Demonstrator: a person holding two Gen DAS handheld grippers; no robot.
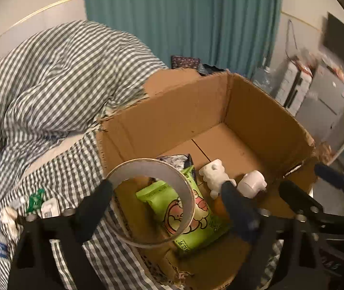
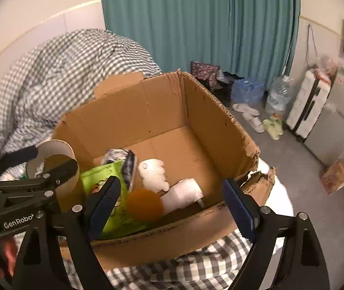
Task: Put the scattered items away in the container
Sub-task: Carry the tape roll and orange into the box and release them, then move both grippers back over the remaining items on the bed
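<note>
While both hand-held grippers hang over the near edge of the box (image 2: 196, 111), the step in hand is release into the container. The left hand-held gripper (image 1: 167, 193) stands wide open; the tape roll (image 1: 150, 203) sits between its fingers at the box's near-left corner, and whether a pad touches it cannot be told. It appears to be dropping free. The right hand-held gripper (image 2: 172, 193) is also spread, with nothing pressed between its pads; the orange ball (image 2: 144, 205) lies just below it inside the box by the near wall.

Already in the box: green packet (image 2: 104, 181), white figure (image 2: 152, 174) and white plug (image 2: 184, 193), all grouped toward the near side.

The box rests on the bed (image 2: 210, 265), on checked bedding. Small items (image 1: 44, 205) remain on the bedding left of the box.

Next move, as judged: lift both grippers clear of the rim, then swing left toward the remaining items. Approach calls for open jaws and a low angle onto soft, uneven bedding.
</note>
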